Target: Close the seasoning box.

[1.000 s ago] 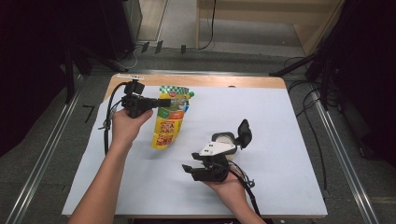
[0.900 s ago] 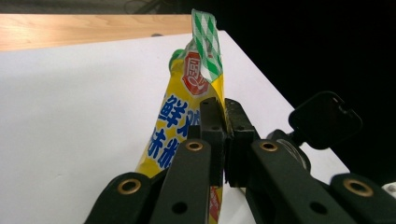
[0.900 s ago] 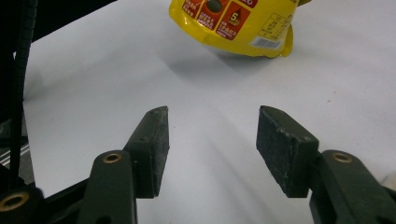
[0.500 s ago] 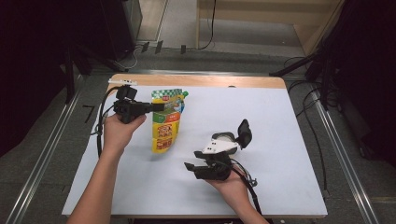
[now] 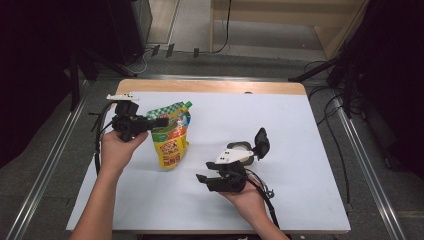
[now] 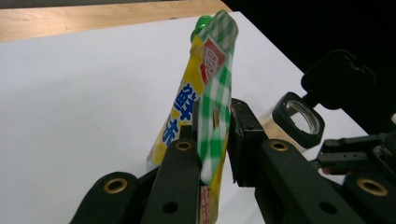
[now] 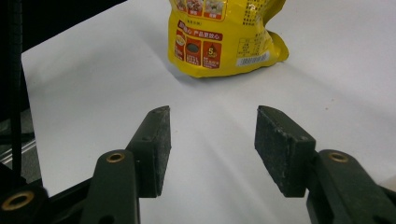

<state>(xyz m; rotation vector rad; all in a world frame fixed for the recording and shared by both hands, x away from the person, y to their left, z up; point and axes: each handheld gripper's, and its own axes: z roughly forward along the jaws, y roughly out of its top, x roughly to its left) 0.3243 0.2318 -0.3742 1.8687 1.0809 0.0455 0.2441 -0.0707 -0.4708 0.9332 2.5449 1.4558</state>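
Yellow plastic stand-up pouch w/ green-white checked top and green screw cap [image 5: 172, 135] stands on the white table sheet [image 5: 300, 130], at abt 9 o'clock from sheet centre, base toward the near edge, top leaning to 12. In the left gripper view the pouch [image 6: 205, 93] rises between the two black jaws, checked top edge-on; one pad lies against the checked strip, the other shows a thin gap beside it. Left gripper [image 5: 161, 121] comes in from 9 o'clock of the pouch, at its top corner; its jaws have just been opening, pouch top between them, so grip loosened, not clamped.

Right gripper [image 5: 201, 178] sits at abt 4 o'clock from the pouch, well apart, held in the person's right hand [image 5: 245, 197]. In the right gripper view its jaws stand parted w/ bare white sheet between them, pouch base [image 7: 224, 42] ahead at 12. Clear jar w/ flipped-up black lid [image 5: 250, 150] lies just beside the right gripper at its 1 o'clock. Wood table edge [image 5: 210, 86] runs along 12.
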